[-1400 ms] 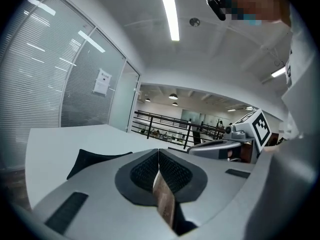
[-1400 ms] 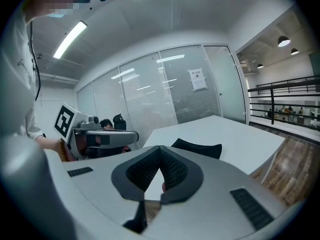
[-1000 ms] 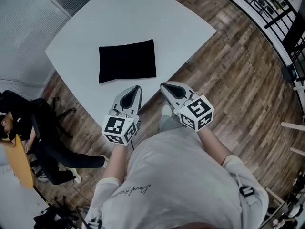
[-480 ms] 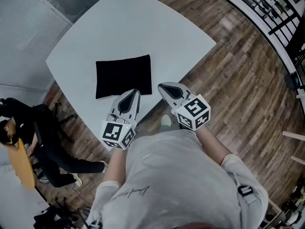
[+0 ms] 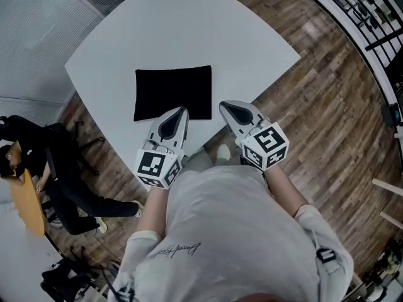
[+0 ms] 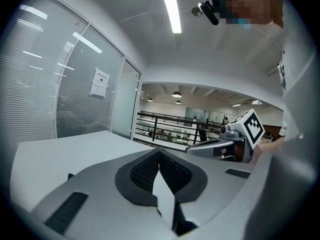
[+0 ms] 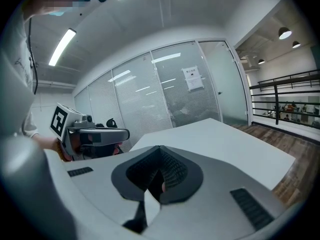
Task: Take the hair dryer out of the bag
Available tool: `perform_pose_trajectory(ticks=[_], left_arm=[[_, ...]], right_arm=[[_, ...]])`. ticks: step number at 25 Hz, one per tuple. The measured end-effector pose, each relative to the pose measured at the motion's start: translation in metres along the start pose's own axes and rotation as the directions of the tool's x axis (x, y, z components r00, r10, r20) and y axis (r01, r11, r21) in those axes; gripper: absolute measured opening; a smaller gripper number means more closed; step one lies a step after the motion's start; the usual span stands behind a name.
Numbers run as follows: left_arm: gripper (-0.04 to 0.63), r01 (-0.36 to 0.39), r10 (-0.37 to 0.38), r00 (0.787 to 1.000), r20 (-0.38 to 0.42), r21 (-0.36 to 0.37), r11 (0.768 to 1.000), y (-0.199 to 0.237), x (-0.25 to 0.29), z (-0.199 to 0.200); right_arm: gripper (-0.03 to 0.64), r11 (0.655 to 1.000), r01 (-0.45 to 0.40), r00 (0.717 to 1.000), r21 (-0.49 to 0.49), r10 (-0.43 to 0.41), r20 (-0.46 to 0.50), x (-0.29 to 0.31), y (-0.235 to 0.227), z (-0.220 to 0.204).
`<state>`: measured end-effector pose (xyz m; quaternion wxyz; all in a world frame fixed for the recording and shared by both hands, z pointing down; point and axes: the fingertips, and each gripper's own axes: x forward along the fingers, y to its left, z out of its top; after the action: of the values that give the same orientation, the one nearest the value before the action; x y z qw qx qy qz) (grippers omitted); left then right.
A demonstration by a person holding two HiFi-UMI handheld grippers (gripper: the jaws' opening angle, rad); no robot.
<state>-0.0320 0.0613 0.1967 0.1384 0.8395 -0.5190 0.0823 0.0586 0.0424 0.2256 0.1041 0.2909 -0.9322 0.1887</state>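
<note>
A flat black bag [image 5: 172,93] lies on the white table [image 5: 189,24], near its front edge. No hair dryer shows in any view. My left gripper [image 5: 183,109] is shut and empty, its tip over the bag's near edge in the head view. My right gripper [image 5: 223,104] is also shut and empty, just right of the bag's near right corner. In the left gripper view the left gripper [image 6: 158,150] has its jaws closed together, and the right gripper [image 6: 235,134] shows beside it. The right gripper view shows the right gripper [image 7: 160,147] with its pads meeting over the tabletop [image 7: 225,139].
A person in black [image 5: 38,162] sits at the left beside an orange board [image 5: 25,203]. Wooden floor [image 5: 327,106] lies right of the table, with a black railing [image 5: 359,11] beyond. A glass wall with blinds [image 7: 150,104] stands behind the table.
Both grippers have moved forward toward the bag; the left tip now overlaps the bag's near edge. Both stayed shut.
</note>
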Motion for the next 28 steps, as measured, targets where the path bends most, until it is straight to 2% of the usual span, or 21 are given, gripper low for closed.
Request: perform_pose_trajectory(ticks=[9,16,21,28], left_arm=[[0.014,0.015,-0.011,0.997,-0.078,0.053,0.998,0.036,-0.004,-0.013],[0.014,0.072,-0.059,0.986,-0.154,0.082,0.994,0.05,0.008,-0.025],[0.015,0.145,-0.105,0.964,-0.245,0.15,0.978,0.057,0.026,-0.05],[0.017,0.222,-0.147,0.921,-0.361,0.177,0.959,0.073,0.046,-0.084]], right_arm=[[0.015,0.998,0.062,0.997,0.019,-0.062,-0.044,0.019,-0.003,-0.009],[0.015,0.999,0.045,0.996,0.003,-0.044,-0.076,0.03,-0.008,-0.017],[0.015,0.999,0.041,0.996,0.03,-0.039,-0.08,0.032,-0.015,-0.025],[0.015,0.999,0.048,0.99,0.026,-0.044,-0.136,0.045,-0.02,-0.045]])
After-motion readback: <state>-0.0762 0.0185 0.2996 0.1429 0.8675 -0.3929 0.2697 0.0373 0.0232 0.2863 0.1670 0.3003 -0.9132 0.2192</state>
